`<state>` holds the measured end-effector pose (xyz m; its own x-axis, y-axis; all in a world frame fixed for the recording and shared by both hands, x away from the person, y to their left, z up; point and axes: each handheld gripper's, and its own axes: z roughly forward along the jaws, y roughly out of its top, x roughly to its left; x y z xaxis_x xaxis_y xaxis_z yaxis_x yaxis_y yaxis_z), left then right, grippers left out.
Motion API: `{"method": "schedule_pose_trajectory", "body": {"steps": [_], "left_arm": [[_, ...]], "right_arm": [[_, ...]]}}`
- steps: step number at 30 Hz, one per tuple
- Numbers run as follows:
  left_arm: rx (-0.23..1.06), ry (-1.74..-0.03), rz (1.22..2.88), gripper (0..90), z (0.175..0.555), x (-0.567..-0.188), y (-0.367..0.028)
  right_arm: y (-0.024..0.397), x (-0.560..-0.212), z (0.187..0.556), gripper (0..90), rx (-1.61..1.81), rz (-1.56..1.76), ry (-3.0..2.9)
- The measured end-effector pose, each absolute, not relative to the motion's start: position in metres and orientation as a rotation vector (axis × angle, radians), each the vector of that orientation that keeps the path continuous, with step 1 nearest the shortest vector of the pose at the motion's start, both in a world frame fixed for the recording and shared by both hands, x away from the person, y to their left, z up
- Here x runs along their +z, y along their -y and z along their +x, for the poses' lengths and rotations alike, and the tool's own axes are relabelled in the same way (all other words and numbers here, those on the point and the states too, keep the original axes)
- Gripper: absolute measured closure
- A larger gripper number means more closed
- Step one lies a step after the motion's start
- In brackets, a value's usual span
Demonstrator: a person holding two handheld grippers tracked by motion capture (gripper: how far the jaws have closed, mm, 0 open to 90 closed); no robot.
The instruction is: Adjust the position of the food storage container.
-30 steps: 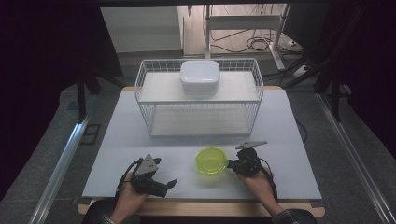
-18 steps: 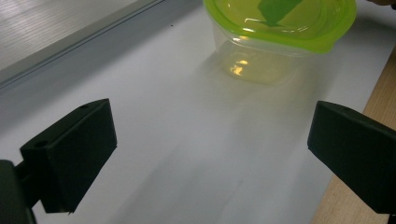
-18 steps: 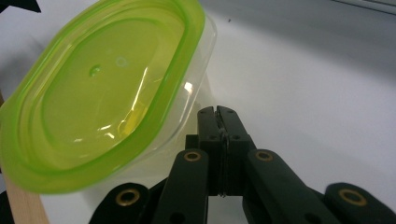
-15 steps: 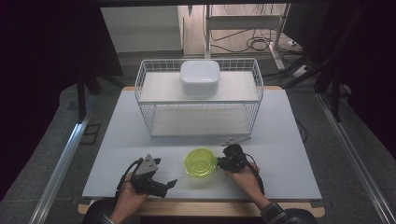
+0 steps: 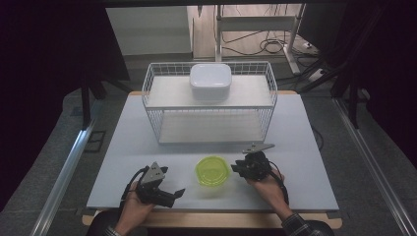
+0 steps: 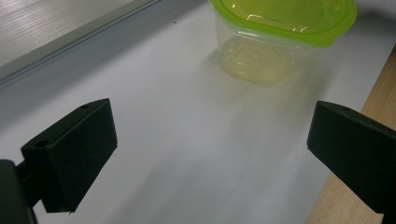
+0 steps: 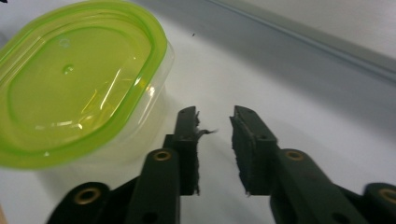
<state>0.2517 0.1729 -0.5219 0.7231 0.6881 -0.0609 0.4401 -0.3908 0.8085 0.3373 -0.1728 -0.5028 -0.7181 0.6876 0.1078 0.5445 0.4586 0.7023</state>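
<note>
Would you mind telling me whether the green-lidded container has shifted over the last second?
Yes. The green-lidded container has slid toward the person's left, judged against the wire basket behind it, whose position is unchanged.

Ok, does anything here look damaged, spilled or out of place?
One thing: the pad on one jaw of the right gripper looks frayed, with a loose shred sticking into the gap. The green-lidded container sits upright, with no spill visible.
</note>
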Motion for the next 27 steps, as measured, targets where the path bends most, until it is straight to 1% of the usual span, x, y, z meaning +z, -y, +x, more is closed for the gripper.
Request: {"method": "schedule_pose_trajectory", "body": {"steps": [6, 9, 13, 19, 27], "left_arm": [[0.357, -0.865, 2.063, 1.9, 0.251, -0.519, -0.175], [0.361, -0.863, 2.065, 2.2, 0.250, -0.518, -0.175], [0.375, -0.854, 2.065, 2.0, 0.249, -0.518, -0.177], [0.387, -0.859, 2.055, 1.9, 0.248, -0.519, -0.180], [0.386, -0.856, 2.062, 1.7, 0.248, -0.520, -0.179]], "right_arm": [[0.187, -0.492, 0.324, 45.6, 1.145, 1.050, -2.481], [0.192, -0.488, 0.320, 32.2, 1.192, 1.031, -2.463], [0.194, -0.487, 0.314, 20.6, 1.230, 1.005, -2.459], [0.196, -0.492, 0.305, 10.9, 1.240, 0.967, -2.492], [0.198, -0.497, 0.302, 7.3, 1.229, 0.958, -2.519]]}}
